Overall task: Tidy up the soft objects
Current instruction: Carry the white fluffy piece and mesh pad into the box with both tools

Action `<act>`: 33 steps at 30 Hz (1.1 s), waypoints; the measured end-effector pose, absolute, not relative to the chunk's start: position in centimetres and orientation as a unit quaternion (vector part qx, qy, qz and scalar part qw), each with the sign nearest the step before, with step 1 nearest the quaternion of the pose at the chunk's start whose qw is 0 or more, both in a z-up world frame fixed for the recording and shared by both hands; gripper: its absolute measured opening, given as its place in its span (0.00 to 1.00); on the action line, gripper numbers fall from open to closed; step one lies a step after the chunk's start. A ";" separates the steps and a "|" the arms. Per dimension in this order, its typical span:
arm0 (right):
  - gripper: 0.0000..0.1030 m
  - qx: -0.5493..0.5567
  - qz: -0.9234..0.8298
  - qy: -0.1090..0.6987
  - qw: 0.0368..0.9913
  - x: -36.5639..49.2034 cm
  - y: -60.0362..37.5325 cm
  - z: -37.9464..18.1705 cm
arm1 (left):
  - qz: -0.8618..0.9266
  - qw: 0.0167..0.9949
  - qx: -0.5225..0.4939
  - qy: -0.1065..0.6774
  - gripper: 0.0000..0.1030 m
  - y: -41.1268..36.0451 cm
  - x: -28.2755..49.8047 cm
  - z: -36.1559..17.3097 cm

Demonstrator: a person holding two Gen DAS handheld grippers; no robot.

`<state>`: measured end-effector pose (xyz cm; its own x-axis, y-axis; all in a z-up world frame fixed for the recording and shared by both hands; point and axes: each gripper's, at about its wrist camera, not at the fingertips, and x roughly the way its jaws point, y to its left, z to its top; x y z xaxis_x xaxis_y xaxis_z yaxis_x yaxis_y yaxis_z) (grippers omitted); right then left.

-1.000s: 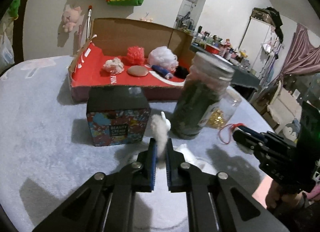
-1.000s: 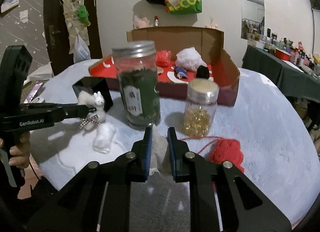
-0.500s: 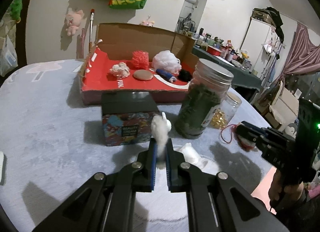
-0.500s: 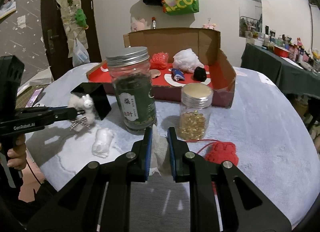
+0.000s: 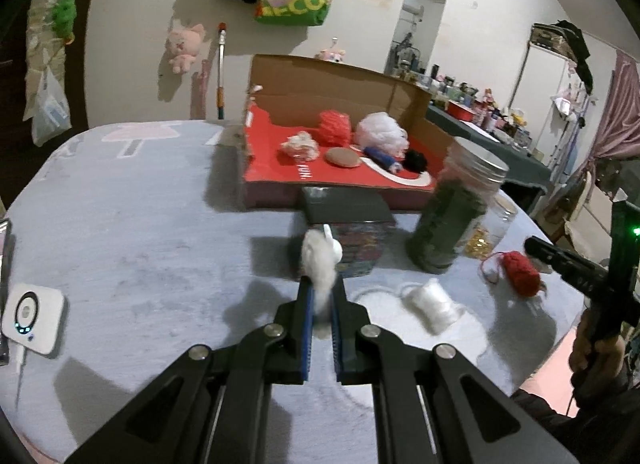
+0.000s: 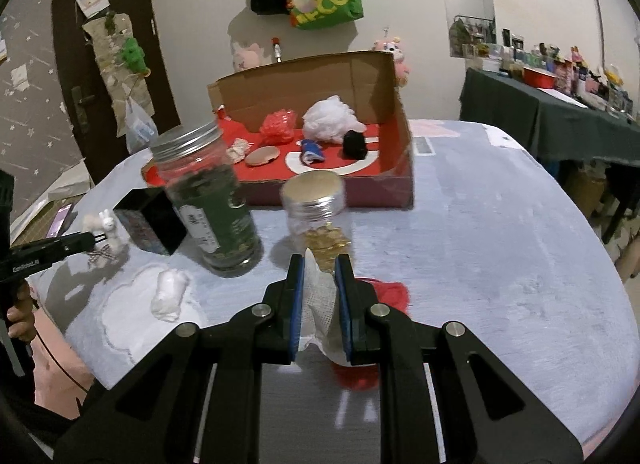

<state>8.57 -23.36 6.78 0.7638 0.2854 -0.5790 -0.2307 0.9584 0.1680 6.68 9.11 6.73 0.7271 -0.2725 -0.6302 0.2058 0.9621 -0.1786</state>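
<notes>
Here, above a grey counter, the left gripper pinches a white plush toy between its fingers, in front of a patterned box. The right gripper pinches a white mesh cloth, held over a red yarn ball near two jars. Behind them, a cardboard box holds more soft items, and a white roll lies on the counter.

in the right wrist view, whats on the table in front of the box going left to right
white bunny toy held by the left gripper → black patterned box → white soft roll → green-filled jar → gold-filled jar → red yarn
</notes>
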 end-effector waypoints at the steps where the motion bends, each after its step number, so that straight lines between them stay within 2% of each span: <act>1: 0.14 0.044 0.137 0.317 0.937 8.8 -23.7 6.8 | -0.124 0.929 -0.047 0.346 0.08 9.5 6.8 6.7; 20: 0.14 0.026 0.160 0.345 0.924 14.1 -26.0 6.7 | -0.155 0.926 -0.019 0.343 0.08 12.1 11.3 6.2; 33: 0.14 0.046 0.234 0.364 0.900 19.5 -26.6 8.6 | -0.221 0.917 0.038 0.330 0.08 12.0 15.9 9.8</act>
